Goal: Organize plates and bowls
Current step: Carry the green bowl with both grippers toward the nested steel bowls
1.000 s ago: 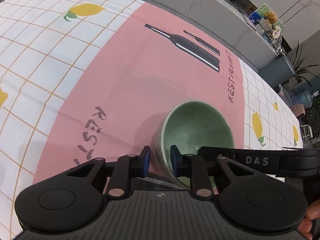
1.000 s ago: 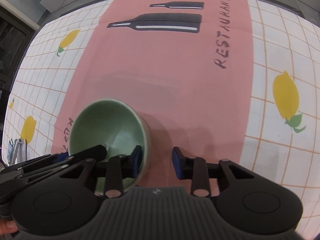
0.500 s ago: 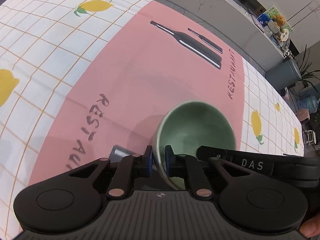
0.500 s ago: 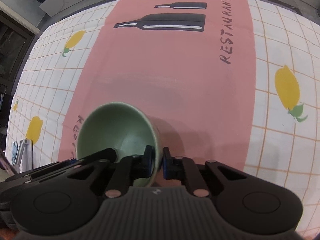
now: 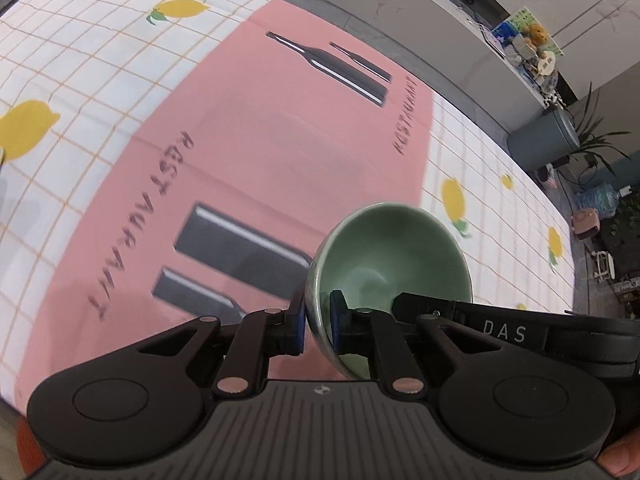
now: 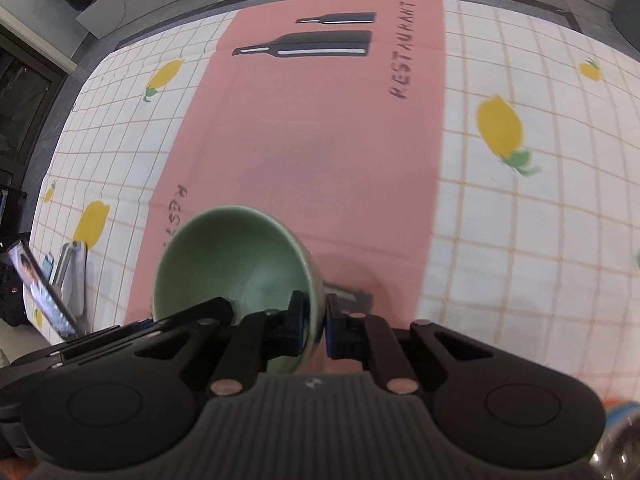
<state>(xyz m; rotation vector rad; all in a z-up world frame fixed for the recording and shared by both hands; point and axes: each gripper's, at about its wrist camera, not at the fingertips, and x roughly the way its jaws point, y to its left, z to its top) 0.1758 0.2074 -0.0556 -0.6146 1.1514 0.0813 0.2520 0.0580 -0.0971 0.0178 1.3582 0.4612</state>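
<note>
A pale green bowl (image 5: 392,256) hangs above the pink placemat (image 5: 256,152), held from two sides. My left gripper (image 5: 318,320) is shut on the bowl's left rim, one blue pad outside the wall and one inside. The right gripper's black arm, marked DAS, reaches in from the right in this view. In the right wrist view the same green bowl (image 6: 228,256) fills the lower left, and my right gripper (image 6: 318,320) is shut on its right rim. The left gripper's arm shows at that view's lower left.
The placemat (image 6: 320,140) lies on a checked tablecloth with lemons (image 6: 520,184). A phone on a stand (image 6: 44,284) sits at the table's left edge. Beyond the far edge are a counter with small items (image 5: 528,48), a grey bin (image 5: 544,140) and plants.
Both grippers closed on the bowl's opposite rims, then lifted it off the placemat. More of the mat's near print, the bottles and lettering, now shows under the bowl.
</note>
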